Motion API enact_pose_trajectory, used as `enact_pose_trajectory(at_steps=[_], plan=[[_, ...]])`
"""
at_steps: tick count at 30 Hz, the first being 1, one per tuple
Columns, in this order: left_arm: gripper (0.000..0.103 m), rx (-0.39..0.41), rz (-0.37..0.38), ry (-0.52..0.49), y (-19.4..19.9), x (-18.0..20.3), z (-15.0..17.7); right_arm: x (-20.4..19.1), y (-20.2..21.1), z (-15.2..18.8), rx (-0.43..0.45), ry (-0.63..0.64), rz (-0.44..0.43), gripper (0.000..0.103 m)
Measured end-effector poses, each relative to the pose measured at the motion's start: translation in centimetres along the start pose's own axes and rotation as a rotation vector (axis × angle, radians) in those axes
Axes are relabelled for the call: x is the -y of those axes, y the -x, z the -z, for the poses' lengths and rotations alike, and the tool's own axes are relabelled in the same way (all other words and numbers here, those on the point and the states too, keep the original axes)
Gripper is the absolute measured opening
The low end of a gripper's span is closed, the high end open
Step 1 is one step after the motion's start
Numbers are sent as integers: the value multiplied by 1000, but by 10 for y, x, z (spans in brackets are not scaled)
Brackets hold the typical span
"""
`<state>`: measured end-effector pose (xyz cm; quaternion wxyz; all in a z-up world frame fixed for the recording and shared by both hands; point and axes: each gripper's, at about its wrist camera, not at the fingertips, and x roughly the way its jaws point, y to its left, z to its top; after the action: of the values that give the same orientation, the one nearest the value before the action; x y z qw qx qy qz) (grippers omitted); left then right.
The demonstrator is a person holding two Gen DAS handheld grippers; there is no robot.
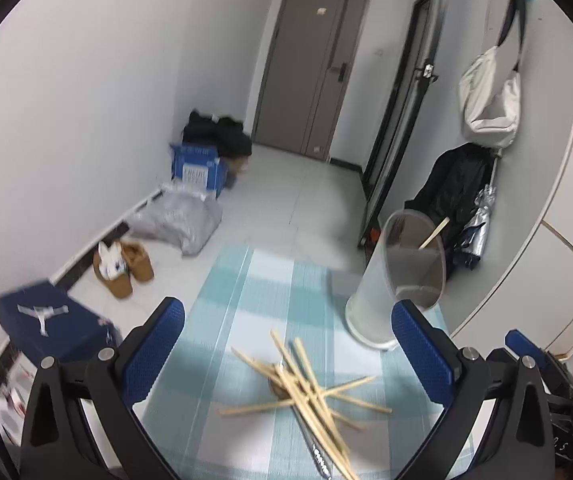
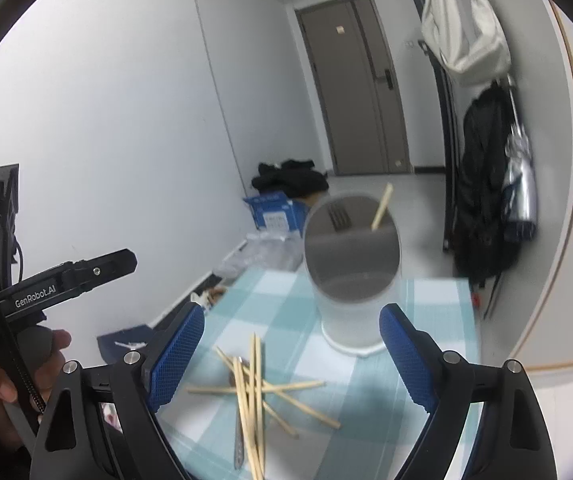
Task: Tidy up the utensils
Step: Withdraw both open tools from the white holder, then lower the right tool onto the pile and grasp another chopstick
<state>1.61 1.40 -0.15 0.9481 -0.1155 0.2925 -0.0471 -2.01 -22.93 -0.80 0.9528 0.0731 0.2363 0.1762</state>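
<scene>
A loose pile of wooden chopsticks [image 1: 306, 388] lies on the blue-and-white checked tablecloth [image 1: 246, 300], with a metal spoon [image 1: 320, 456] partly under it. The pile also shows in the right wrist view [image 2: 252, 392], along with the spoon [image 2: 239, 440]. A translucent white utensil holder [image 1: 398, 280] stands behind the pile with one chopstick [image 1: 434, 233] in it; it also shows in the right wrist view [image 2: 352, 268]. My left gripper [image 1: 288, 340] is open and empty above the pile. My right gripper [image 2: 290, 344] is open and empty above the pile, in front of the holder.
The table's left edge drops to a tiled floor with boots [image 1: 124, 266], a dark blue shoebox [image 1: 50, 320], a grey bag [image 1: 178, 220] and a blue box [image 1: 200, 170]. A black backpack [image 2: 486, 184] and a folded umbrella [image 2: 520, 184] hang at the right wall.
</scene>
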Motion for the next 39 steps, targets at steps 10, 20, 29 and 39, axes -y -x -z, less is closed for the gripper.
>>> enact_pose_trajectory(at_steps=[10,20,29,39], plan=[[102,-143,-6,71,-24,-27,26,0,-40,43,-166,7,37,90],[102,-257,28,188,-48,-52,31,-7,-99,41,-312,31,-8,89],[102,-276,-14,308,-57,-89,25,-28,-167,40,-450,57,-34,65],[102,-295,-5,416,-61,-108,22,-36,-222,44,-617,5,-54,46]])
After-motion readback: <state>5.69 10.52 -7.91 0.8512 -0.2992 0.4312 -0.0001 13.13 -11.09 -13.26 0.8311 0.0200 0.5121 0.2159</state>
